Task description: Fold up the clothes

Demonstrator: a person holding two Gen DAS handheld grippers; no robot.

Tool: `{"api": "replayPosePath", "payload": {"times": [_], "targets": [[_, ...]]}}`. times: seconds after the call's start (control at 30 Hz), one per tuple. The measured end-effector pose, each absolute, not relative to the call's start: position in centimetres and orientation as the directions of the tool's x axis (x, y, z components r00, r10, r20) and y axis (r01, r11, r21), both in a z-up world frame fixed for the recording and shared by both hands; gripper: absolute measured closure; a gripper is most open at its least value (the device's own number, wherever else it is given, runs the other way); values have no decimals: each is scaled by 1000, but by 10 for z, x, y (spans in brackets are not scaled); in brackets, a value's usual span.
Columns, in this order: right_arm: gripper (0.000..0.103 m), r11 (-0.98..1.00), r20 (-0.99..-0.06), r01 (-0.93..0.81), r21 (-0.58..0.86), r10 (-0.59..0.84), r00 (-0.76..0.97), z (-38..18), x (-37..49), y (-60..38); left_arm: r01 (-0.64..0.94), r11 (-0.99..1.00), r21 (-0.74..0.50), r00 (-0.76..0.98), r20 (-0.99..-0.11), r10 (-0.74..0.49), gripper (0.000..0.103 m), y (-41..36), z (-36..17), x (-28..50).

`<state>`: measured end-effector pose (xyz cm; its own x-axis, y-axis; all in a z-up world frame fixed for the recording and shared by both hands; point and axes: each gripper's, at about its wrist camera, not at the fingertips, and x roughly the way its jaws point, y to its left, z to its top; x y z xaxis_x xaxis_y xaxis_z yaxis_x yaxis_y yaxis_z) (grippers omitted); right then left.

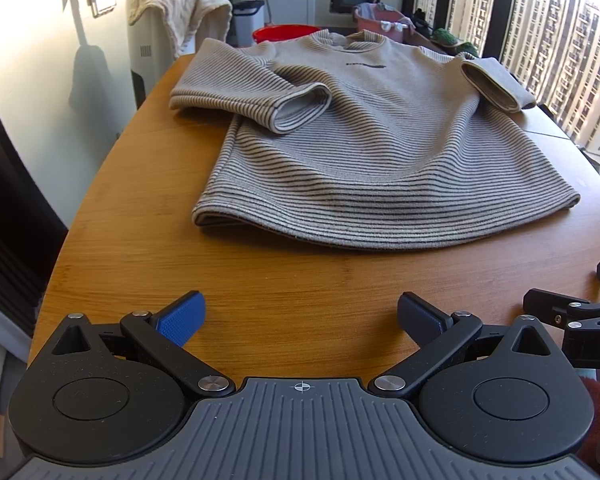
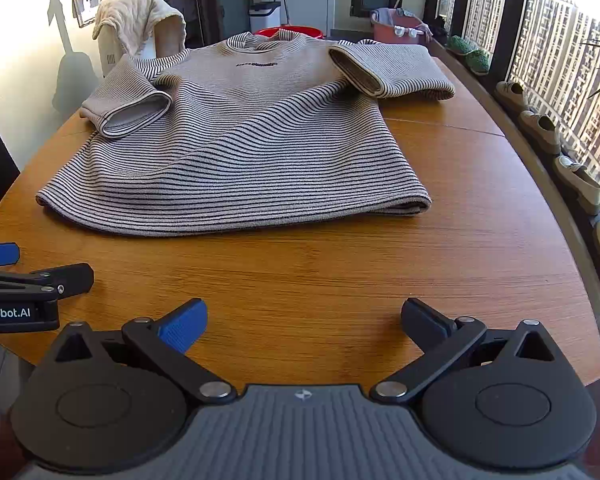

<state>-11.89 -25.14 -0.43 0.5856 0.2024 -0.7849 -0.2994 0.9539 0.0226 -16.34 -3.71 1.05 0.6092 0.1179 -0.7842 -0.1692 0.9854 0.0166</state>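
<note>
Sweater [image 1: 364, 140] is lying flat on the table [image 1: 140, 248], well ahead of both grippers' [image 1: 300, 320] [image 2: 304, 320] spread, empty fingers.

A big brown wooden table [image 1: 148, 248] fills the room. Tall windows [image 2: 556, 64] on the right show many high buildings, and sun shines in. A white towel [image 1: 180, 12] hangs at the back by a pale wall [image 1: 28, 60]. Shoes [image 2: 540, 128] line the window sill
</note>
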Motion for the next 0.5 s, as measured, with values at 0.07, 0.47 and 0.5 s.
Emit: {"api": "replayPosePath", "payload": {"times": [0.07, 0.47, 0.5], "targets": [[0, 954, -784, -298, 23, 202, 587, -4, -119, -252, -170, 985, 17, 609, -784, 118, 0, -37, 11, -163], [0, 958, -780, -286, 26, 198, 593, -4, -118, -255, -169, 986, 17, 614, -781, 119, 0, -36, 11, -164], [0, 958, -780, -286, 26, 199, 594, -5, -118, -255, -169, 985, 17, 614, -780, 119, 0, -36, 11, -164]]}}
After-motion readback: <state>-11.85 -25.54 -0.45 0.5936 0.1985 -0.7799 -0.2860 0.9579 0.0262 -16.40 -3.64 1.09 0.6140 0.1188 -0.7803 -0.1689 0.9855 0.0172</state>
